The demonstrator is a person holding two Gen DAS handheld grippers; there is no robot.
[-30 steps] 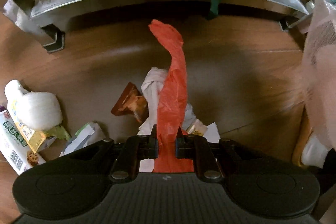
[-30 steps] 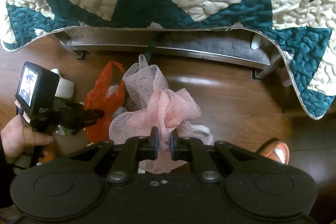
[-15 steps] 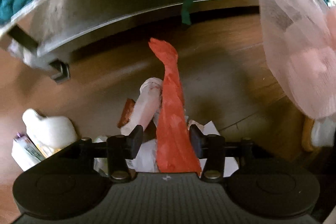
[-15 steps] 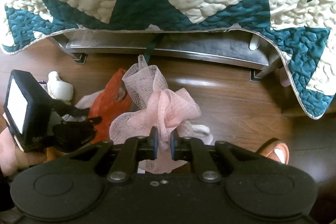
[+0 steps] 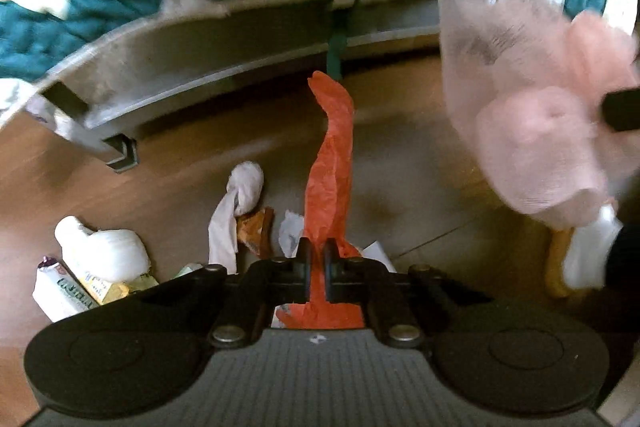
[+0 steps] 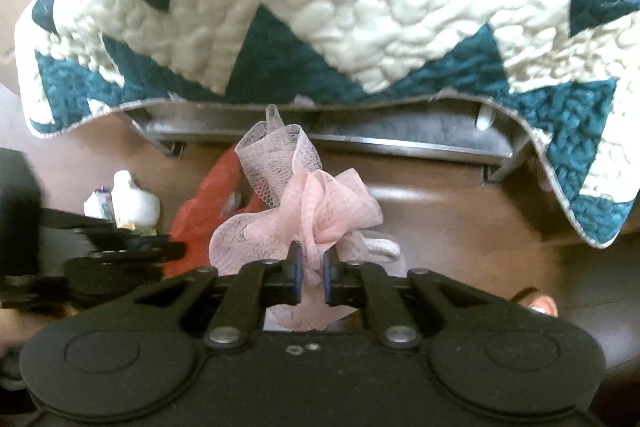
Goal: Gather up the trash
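Quilt over a metal frame, two grippers each pinching a bag above floor litter.

Quilt (image 6: 328, 11), one, teal and cream, drapes the one metal frame (image 5: 192, 63) over the wooden floor (image 6: 460, 227). Left gripper (image 5: 316, 259) has its jaws pressed together on the one orange plastic bag (image 5: 332, 171), which stands up in a twisted strip above the scattered trash. Right gripper (image 6: 311, 267) pinches the one pink mesh bag (image 6: 312, 203), bunched above the floor. Only the left view shows the floor litter clearly: one knotted white bag (image 5: 240, 203), one brown wrapper (image 5: 256, 231), one white wad (image 5: 104, 251), one printed packet (image 5: 64, 291). Only the right view shows the quilt's whole hanging edge and the other gripper side-on.
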